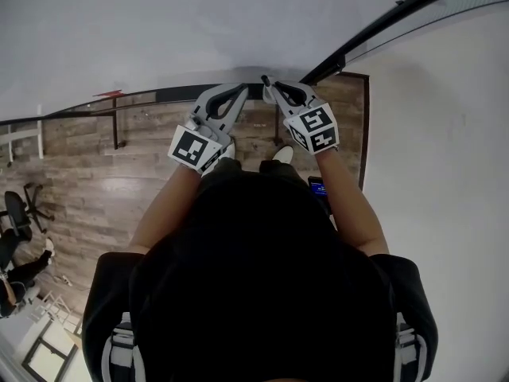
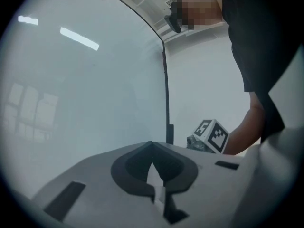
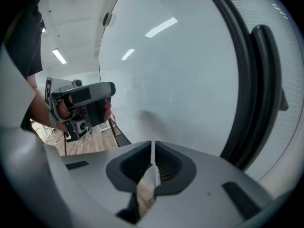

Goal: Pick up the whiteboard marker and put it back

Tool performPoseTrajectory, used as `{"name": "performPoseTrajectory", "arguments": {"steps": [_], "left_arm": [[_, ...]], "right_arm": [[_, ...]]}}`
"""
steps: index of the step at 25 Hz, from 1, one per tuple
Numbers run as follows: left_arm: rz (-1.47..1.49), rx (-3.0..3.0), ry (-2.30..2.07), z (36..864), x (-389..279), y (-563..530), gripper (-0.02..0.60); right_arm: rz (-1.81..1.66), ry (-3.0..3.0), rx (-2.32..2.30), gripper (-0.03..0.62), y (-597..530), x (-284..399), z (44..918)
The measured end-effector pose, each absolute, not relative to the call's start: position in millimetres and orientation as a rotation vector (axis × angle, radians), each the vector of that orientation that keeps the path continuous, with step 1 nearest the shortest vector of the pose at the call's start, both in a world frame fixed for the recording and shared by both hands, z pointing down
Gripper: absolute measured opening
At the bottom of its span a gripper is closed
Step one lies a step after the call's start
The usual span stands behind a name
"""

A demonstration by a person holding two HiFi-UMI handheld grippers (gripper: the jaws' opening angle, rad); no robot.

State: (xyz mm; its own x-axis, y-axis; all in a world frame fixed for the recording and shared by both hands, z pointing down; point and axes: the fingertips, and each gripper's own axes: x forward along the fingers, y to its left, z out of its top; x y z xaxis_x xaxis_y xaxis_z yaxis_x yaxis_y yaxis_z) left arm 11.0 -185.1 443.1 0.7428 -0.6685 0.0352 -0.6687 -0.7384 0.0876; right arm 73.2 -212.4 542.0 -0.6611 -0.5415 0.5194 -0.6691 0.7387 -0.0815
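Note:
No whiteboard marker shows in any view. My left gripper (image 1: 242, 88) (image 2: 152, 144) is held level before the whiteboard (image 1: 199, 30) (image 2: 85, 80), its jaws closed tip to tip with nothing in them. My right gripper (image 1: 266, 82) (image 3: 152, 144) is close beside it, tilted downward toward the board (image 3: 180, 70), with a thin slit between its tips and nothing inside. Each gripper view catches the other gripper: the right one's marker cube (image 2: 212, 135) and the left one's body in a hand (image 3: 80, 103).
The board's black frame (image 1: 382, 26) (image 3: 266, 80) runs along its right side, with a black ledge (image 1: 159, 95) at its lower edge. Below is a wooden floor (image 1: 103, 189). An office chair (image 1: 20, 209) stands far left. A white wall (image 1: 445, 173) is to the right.

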Motion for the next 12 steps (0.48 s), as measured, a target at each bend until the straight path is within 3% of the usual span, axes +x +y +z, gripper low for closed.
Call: {"name": "performPoseTrajectory", "arguments": {"steps": [12], "left_arm": [[-0.021, 2.809, -1.095, 448, 9, -179, 0.003]], "right_arm": [[0.335, -2.326, 0.896, 0.079, -222, 61, 588]]}}
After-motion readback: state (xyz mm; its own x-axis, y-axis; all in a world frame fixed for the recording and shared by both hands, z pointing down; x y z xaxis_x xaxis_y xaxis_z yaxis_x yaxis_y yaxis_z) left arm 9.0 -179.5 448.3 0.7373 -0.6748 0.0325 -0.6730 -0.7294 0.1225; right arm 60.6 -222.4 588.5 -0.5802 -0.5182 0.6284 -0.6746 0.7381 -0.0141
